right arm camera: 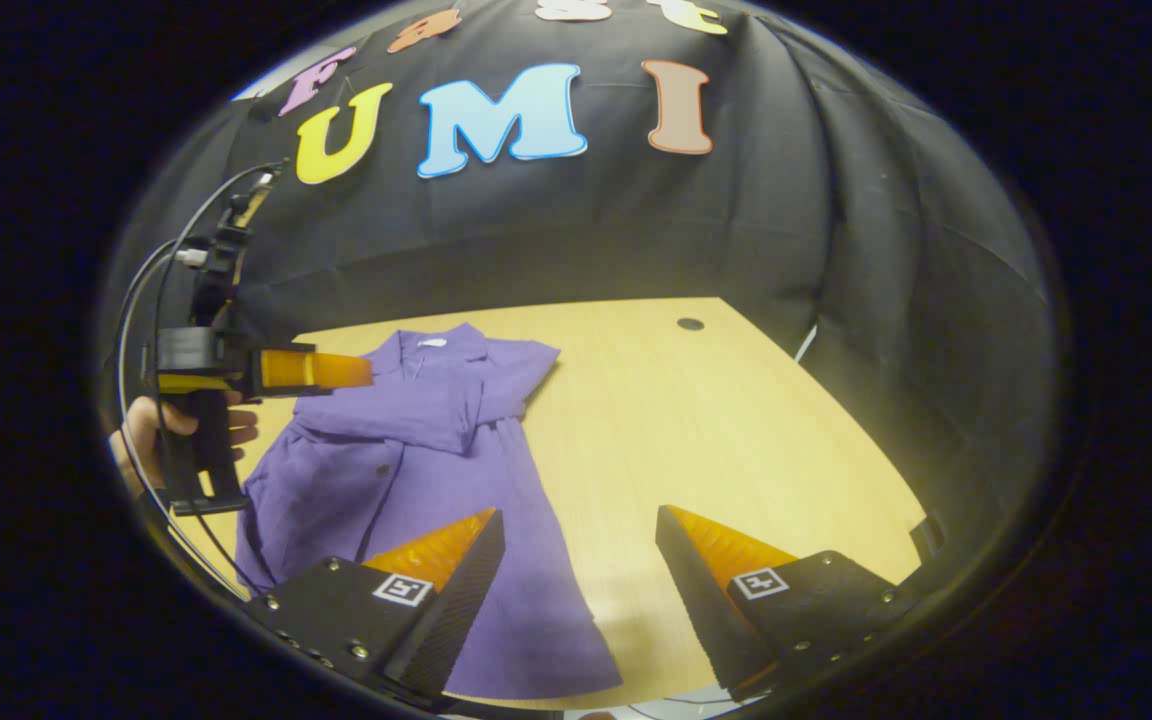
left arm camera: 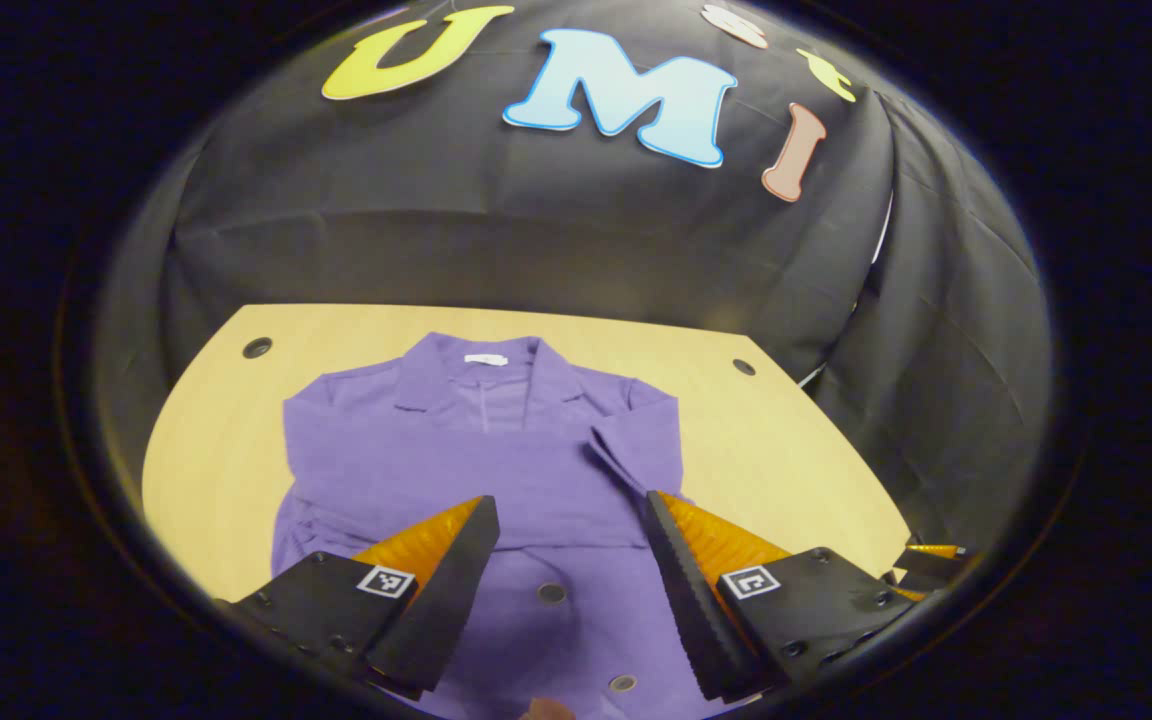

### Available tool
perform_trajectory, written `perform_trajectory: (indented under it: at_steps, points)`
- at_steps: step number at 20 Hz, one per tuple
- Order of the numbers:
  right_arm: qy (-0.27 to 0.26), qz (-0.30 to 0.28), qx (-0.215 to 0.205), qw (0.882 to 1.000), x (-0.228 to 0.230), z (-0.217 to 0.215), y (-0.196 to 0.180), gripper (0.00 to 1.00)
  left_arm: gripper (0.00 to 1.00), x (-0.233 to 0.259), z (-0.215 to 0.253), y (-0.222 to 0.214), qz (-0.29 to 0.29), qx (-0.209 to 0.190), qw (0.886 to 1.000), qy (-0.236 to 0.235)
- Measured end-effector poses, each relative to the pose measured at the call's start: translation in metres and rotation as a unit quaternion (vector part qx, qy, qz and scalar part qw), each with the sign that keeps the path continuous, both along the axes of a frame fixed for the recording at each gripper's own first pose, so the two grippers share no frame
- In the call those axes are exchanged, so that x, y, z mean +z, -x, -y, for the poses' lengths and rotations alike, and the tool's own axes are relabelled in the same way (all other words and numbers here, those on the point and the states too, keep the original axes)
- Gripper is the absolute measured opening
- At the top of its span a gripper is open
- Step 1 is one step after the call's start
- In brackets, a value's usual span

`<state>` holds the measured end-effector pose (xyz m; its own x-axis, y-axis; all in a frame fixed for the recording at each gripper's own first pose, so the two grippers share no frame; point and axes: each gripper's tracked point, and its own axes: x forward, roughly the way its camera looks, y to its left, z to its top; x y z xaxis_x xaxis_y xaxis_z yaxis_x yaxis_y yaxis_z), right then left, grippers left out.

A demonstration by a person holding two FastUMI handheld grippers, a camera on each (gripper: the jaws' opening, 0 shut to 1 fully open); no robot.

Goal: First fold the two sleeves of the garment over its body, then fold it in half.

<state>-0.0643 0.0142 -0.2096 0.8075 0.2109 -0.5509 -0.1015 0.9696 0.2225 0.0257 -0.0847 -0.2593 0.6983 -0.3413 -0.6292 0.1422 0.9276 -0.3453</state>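
A purple collared garment lies flat on the wooden table, collar at the far end, both sleeves folded in over its body. My left gripper hovers open above the garment's lower half, nothing between its fingers. In the right gripper view the same garment lies to the left. My right gripper stands open above the table near the hem's right corner, holding nothing. The left gripper also appears there, held in a hand over the garment's left side.
Black cloth walls close the booth behind and to the right of the table. Two small round holes sit near the table's far corners. Bare wood lies right of the garment.
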Motion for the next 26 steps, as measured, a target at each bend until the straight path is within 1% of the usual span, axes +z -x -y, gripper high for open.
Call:
perform_trajectory:
  at_steps: [1, 2, 3, 4, 5, 6, 7, 8, 11, 15, 17, 18, 19, 21, 22, 23, 26]
  points:
    - [-0.001, -0.003, -0.002, 1.0, -0.004, -0.002, 0.004, 0.93, 0.9, -0.002, -0.011, 0.013, -0.002, -0.001, 1.0, -0.004]
    - [-0.001, -0.005, -0.003, 1.0, -0.008, -0.005, 0.009, 0.93, 0.96, -0.004, -0.022, 0.026, -0.007, 0.001, 1.0, -0.012]
    - [0.002, -0.009, -0.005, 1.0, -0.014, -0.007, 0.013, 0.93, 0.91, -0.006, -0.033, 0.039, -0.011, 0.003, 1.0, -0.017]
    - [0.007, -0.015, -0.007, 1.0, -0.02, -0.007, 0.018, 0.93, 0.97, -0.008, -0.042, 0.051, -0.013, 0.005, 1.0, -0.02]
    - [0.009, -0.021, -0.006, 1.0, -0.025, -0.009, 0.023, 0.96, 0.96, -0.01, -0.05, 0.064, -0.018, 0.008, 1.0, -0.023]
    - [0.012, -0.024, -0.01, 1.0, -0.029, -0.01, 0.028, 0.93, 0.91, -0.014, -0.059, 0.077, -0.027, 0.01, 0.999, -0.027]
    - [0.013, -0.029, -0.012, 0.999, -0.033, -0.01, 0.033, 0.89, 0.91, -0.017, -0.067, 0.091, -0.034, 0.012, 0.999, -0.029]
    - [0.012, -0.034, -0.011, 0.999, -0.037, -0.011, 0.039, 0.93, 0.91, -0.019, -0.074, 0.103, -0.038, 0.014, 0.999, -0.03]
    - [0.014, -0.046, -0.012, 0.999, -0.047, -0.014, 0.054, 0.93, 0.92, -0.033, -0.097, 0.139, -0.053, 0.017, 0.998, -0.043]
    - [0.027, -0.06, -0.004, 0.998, -0.06, -0.017, 0.073, 0.93, 0.92, -0.041, -0.114, 0.178, -0.067, 0.021, 0.996, -0.047]
    - [0.034, -0.066, 0.001, 0.997, -0.067, -0.018, 0.079, 0.93, 0.92, -0.047, -0.125, 0.198, -0.076, 0.023, 0.995, -0.057]
    - [0.037, -0.069, 0.003, 0.997, -0.07, -0.018, 0.081, 0.89, 0.92, -0.052, -0.13, 0.208, -0.082, 0.023, 0.994, -0.064]
    - [0.04, -0.072, 0.005, 0.997, -0.074, -0.02, 0.083, 0.93, 0.92, -0.057, -0.135, 0.219, -0.091, 0.021, 0.993, -0.072]
    - [0.044, -0.077, 0.006, 0.996, -0.081, -0.019, 0.088, 0.93, 0.92, -0.064, -0.144, 0.24, -0.104, 0.017, 0.991, -0.083]
    - [0.044, -0.079, 0.008, 0.996, -0.085, -0.019, 0.092, 0.93, 1.0, -0.067, -0.147, 0.25, -0.108, 0.015, 0.99, -0.086]
    - [0.043, -0.082, 0.01, 0.996, -0.087, -0.019, 0.094, 0.93, 0.96, -0.07, -0.15, 0.257, -0.112, 0.014, 0.99, -0.087]
    - [0.046, -0.091, 0.009, 0.995, -0.097, -0.018, 0.096, 0.93, 0.96, -0.074, -0.152, 0.271, -0.121, 0.015, 0.989, -0.08]
